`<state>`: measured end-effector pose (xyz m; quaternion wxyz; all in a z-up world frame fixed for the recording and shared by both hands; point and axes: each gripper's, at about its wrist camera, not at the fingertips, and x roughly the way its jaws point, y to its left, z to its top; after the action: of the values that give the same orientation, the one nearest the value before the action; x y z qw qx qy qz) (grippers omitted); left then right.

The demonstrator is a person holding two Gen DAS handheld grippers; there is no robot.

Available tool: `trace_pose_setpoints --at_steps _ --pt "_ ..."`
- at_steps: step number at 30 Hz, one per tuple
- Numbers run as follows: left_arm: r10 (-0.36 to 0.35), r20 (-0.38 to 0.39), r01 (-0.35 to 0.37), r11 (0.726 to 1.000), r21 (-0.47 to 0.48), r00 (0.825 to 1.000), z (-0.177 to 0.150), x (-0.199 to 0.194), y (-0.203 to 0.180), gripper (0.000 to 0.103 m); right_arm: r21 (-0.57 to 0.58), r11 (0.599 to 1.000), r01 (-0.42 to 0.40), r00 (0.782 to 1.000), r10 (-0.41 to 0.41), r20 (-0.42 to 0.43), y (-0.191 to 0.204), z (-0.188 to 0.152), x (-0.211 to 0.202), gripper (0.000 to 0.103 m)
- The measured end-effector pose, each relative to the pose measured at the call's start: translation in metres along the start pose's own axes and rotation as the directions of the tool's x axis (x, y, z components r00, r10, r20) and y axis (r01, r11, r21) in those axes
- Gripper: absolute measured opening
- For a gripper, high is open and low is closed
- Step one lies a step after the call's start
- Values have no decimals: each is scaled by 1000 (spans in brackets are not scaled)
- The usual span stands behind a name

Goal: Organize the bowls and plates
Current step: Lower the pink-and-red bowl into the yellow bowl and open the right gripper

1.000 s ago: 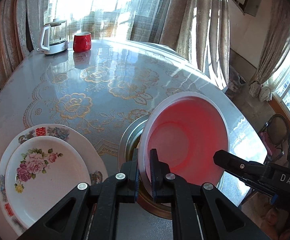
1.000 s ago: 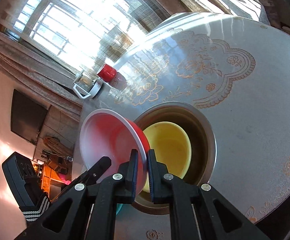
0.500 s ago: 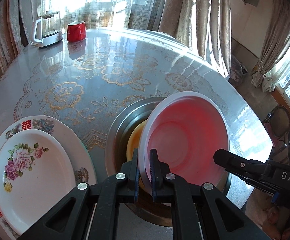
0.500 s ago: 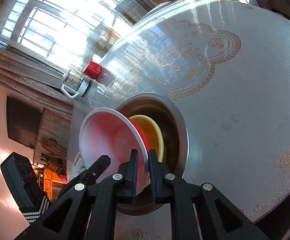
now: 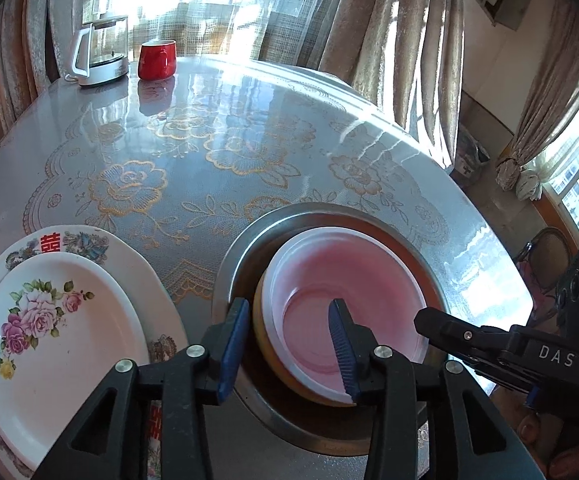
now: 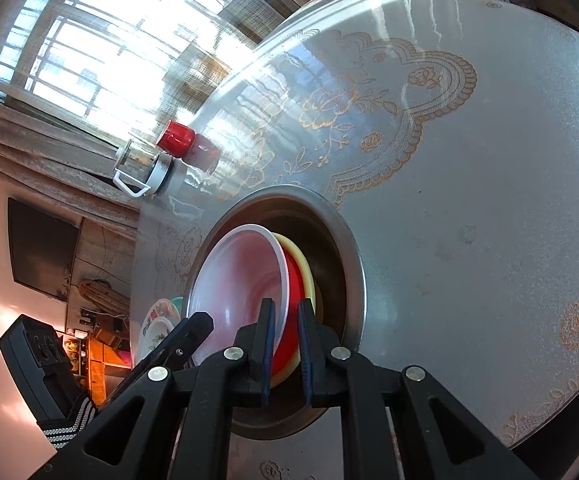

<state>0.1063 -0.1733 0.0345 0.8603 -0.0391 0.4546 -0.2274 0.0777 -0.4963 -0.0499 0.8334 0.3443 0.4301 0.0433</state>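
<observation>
While the red plastic bowl [image 5: 345, 316] sits nested in a yellow bowl [image 6: 307, 276] inside the worktop's round steel recess [image 5: 245, 248], left gripper [image 5: 287, 350] jaws stand apart; right gripper [image 6: 285, 350] jaws straddle its rim, slightly parted.

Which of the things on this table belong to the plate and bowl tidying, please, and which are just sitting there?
Job:
red bowl
yellow bowl
metal basin
floral plate
larger plate beneath it

Bystanders:
glass kettle
red mug
</observation>
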Motion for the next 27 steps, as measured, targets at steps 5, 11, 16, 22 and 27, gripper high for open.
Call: trace_pose_setpoints --at_steps 5,11,16,22,27 --pt "30 27 -32 998 50 999 -1 -3 -6 40 1 1000 -2 1000 2 -4 0 1 1 13" --pt "44 18 -45 997 67 999 3 7 -8 33 -17 1000 19 1000 -19 11 2 6 5 13" --pt "-5 37 4 1000 26 999 6 -2 -3 42 -66 998 2 997 3 81 8 9 -6 19" --pt "18 102 -20 1000 10 995 2 -24 4 71 -96 995 6 983 12 186 9 7 -32 29" --pt "97 93 -100 994 34 991 -10 -27 4 72 -79 996 49 973 -30 227 2 4 -41 31"
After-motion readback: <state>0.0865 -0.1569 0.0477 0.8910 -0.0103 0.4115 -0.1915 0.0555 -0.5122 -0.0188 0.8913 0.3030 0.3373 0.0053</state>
